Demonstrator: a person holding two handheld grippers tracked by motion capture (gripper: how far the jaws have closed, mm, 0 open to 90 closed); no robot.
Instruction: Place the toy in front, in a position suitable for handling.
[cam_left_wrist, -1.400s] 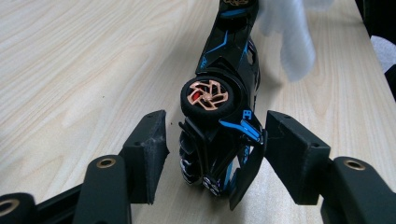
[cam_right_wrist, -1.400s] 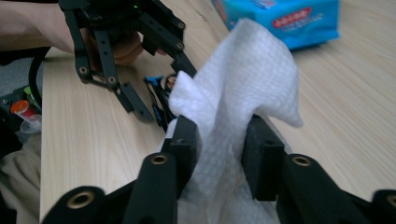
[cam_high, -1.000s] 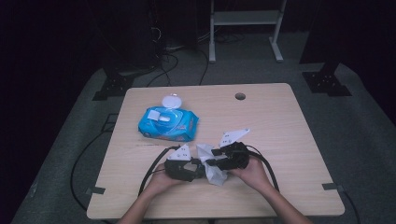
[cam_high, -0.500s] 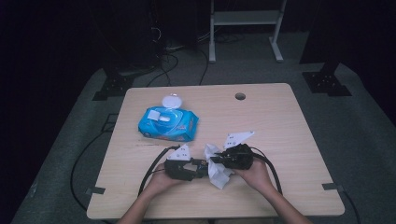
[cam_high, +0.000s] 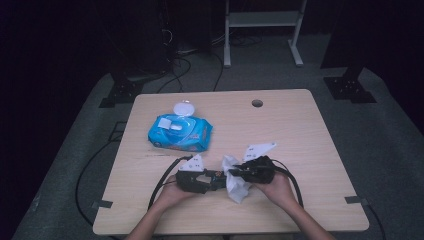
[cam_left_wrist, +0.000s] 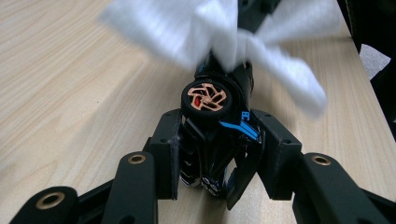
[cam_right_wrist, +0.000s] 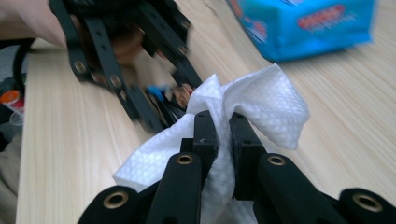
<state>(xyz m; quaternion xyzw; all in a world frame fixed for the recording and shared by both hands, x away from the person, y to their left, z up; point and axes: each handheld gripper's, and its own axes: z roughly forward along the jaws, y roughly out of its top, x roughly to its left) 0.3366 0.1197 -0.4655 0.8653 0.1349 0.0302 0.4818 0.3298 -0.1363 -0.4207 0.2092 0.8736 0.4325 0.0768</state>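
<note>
**Toy car held left, wipe held right, meeting at the middle of the near edge**

Your left gripper (cam_high: 216, 180) has its jaws closed narrow on a small black toy car (cam_left_wrist: 215, 122), gripped across its body. The car's long axis runs straight out along the jaws, away from your left hand, and one end with an orange-spoked wheel (cam_left_wrist: 207, 97) points toward the other gripper. It sits low over the tabletop (cam_high: 310, 140), near the front edge. Just right of it, your right gripper (cam_high: 236, 172) has its jaws pinched tight on a bunched white wipe (cam_right_wrist: 252, 105), which touches the car's far end and drapes down to the tabletop. The wipe lies directly beyond the car's tip, so the right hand is the one placed to rub along that axis. The blue wipe pack (cam_high: 180, 132) lies well apart, behind on the left.
</note>
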